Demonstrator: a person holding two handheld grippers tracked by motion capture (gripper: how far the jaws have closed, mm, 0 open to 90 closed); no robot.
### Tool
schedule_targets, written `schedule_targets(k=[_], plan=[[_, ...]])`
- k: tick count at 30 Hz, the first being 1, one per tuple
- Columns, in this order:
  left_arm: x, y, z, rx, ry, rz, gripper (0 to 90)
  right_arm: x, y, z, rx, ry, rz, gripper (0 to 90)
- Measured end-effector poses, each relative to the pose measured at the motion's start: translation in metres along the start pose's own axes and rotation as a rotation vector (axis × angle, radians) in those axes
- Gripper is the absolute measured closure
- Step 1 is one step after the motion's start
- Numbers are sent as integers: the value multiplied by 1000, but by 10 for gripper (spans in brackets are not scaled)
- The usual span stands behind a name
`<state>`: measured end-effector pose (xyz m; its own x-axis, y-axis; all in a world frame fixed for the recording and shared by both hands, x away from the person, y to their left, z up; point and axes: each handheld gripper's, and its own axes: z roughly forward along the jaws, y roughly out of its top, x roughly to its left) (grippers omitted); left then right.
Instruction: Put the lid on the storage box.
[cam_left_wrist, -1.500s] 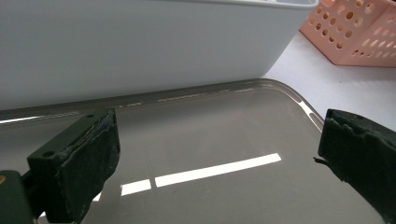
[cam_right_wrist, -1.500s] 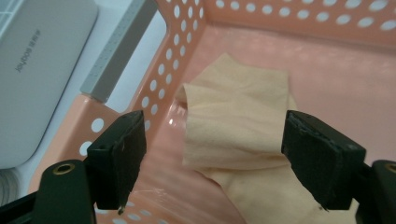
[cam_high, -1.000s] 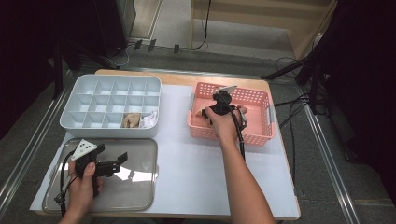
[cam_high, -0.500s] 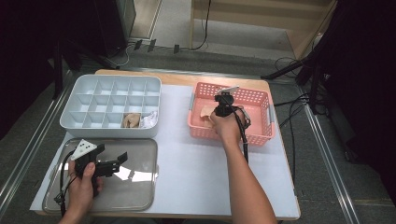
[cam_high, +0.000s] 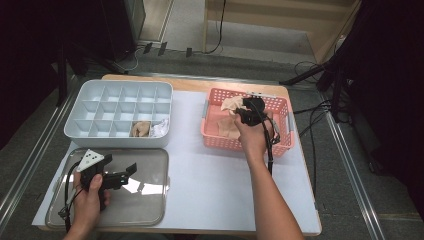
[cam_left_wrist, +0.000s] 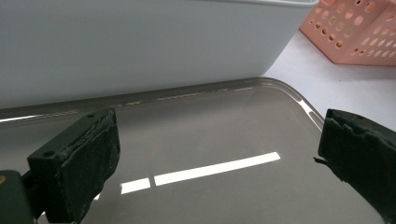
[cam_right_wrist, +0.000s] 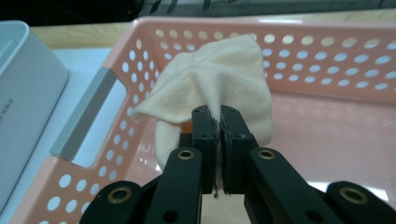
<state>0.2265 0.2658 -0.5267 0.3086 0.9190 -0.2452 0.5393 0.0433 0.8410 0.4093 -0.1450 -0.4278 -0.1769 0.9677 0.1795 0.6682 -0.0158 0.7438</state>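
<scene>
Cloth: cream cloth (cam_right_wrist: 219, 88) pinched in my right claw (cam_right_wrist: 219, 128), bunched and standing up from the jaws, inside the pink basket (cam_high: 287, 137) near its far left part; in the high view it shows as a pale fold (cam_high: 231, 104) just left of the claw.
Right claw: clenched on the cloth, jaws pressed together with fabric between them; my right hand (cam_high: 254, 135) reaches into the basket from the near side.
More fabric: further cream pieces (cam_high: 226, 126) lie on the basket floor, below the held one.
Pink basket: stands at the far right of the surface (cam_high: 210, 180); perforated walls, grey handle on its left end.
Left claw: released, my left claw (cam_left_wrist: 217, 163) has its jaws spread wide with nothing between them, held low over the grey tray (cam_left_wrist: 224, 121); from above it sits over the tray's left half (cam_high: 120, 176), in my left hand (cam_high: 90, 197).
Grey tray: at the near left corner of the surface, glossy, reflecting a ceiling light strip.
Compartment box: pale blue-grey divided box (cam_high: 95, 92) at the far left, just beyond the tray; two compartments in its near row, toward the right, hold a tan item (cam_high: 141, 129) and a white item (cam_high: 160, 128); I cannot tell what they are.
</scene>
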Motion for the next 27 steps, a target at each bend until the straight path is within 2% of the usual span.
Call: schedule_targets(k=[6, 12, 18, 21, 23, 27], plan=[[0, 0, 0, -1, 2, 2, 0, 1, -7, -25, -102, 41, -16, 871], [-1, 0, 0, 2, 4, 6, 0, 4, -20, -53, -151, 89, -39, 871], [-1, 0, 0, 0, 8, 7, 0, 3, -39, -84, -184, 131, -64, 871], [-1, 0, 0, -2, 8, 7, 0, 2, -45, -91, -187, 144, -61, 871], [-2, 0, 0, -2, 9, 8, 0, -1, -55, -105, -196, 164, -62, 870], [-2, 0, 1, -1, 7, 6, 0, -3, -65, -116, -204, 182, -62, 870]])
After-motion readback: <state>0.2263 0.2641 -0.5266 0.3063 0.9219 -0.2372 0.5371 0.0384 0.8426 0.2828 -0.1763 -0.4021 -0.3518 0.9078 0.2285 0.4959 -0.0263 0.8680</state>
